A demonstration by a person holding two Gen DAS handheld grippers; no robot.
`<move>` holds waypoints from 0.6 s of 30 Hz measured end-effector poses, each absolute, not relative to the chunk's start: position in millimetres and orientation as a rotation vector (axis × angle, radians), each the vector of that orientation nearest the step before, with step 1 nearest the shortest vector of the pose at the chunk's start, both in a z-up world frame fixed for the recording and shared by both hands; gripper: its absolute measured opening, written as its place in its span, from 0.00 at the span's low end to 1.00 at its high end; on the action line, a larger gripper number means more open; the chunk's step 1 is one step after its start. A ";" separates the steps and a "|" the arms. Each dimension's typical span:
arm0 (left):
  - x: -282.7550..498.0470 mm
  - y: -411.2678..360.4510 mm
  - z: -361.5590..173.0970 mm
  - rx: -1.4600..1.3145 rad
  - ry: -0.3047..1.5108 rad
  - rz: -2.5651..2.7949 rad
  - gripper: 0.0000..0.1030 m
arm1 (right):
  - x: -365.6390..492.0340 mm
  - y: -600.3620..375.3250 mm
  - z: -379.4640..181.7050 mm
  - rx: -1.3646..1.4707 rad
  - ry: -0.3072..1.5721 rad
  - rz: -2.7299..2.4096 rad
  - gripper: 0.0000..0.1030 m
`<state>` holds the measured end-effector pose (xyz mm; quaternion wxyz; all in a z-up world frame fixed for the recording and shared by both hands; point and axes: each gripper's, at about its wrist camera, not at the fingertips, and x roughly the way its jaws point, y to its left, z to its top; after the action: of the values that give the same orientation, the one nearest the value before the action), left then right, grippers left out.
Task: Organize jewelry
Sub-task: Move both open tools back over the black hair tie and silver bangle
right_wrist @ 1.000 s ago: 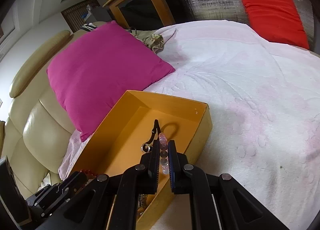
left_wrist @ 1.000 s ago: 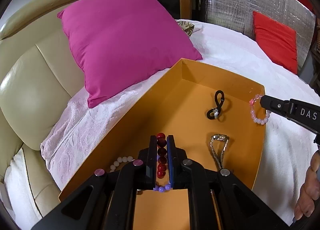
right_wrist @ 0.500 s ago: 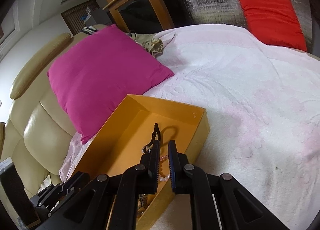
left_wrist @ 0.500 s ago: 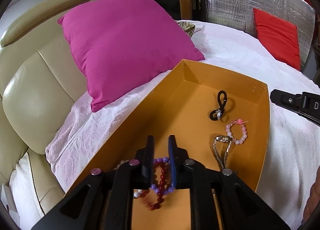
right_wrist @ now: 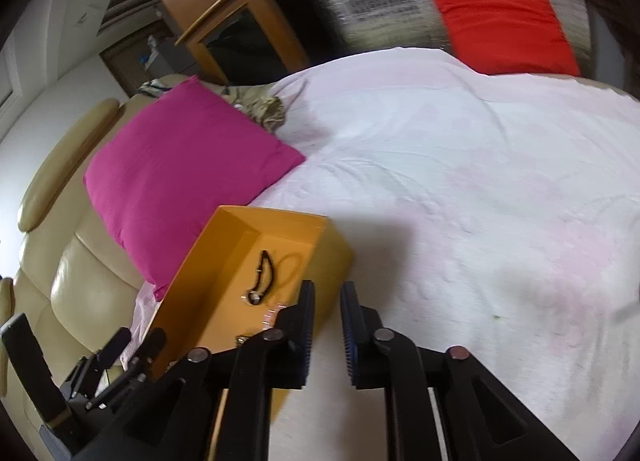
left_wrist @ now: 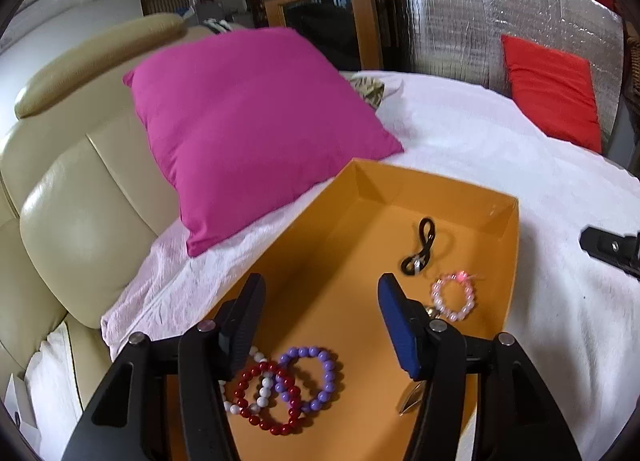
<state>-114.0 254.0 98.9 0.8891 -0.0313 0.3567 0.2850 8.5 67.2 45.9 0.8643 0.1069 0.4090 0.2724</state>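
Left wrist view: the left gripper has just been opening, jaws wide apart with nothing between, because the red bracelet now lies in the box; right gripper jaws have also parted, empty, beside the box

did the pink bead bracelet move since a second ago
Yes. The pink bead bracelet was hanging at the orange box's right rim; it now lies on the box floor, just below the black cord.
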 end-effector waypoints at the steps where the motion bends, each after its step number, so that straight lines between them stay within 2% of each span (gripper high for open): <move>1: -112.7 250.8 100.7 -0.063 0.732 0.594 0.60 | 9.7 58.4 44.5 0.236 0.863 0.557 0.24; 4: -109.6 243.8 104.3 -0.062 0.711 0.593 0.65 | 11.9 35.7 39.7 0.272 0.873 0.525 0.30; 18: -83.4 175.6 115.2 -0.007 0.670 0.492 0.66 | 13.9 -39.4 27.9 0.334 0.898 0.416 0.31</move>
<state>-83.4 175.6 115.2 0.9148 -0.0032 0.3256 0.2387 13.9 -39.4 27.9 0.8667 0.1596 0.4287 0.1988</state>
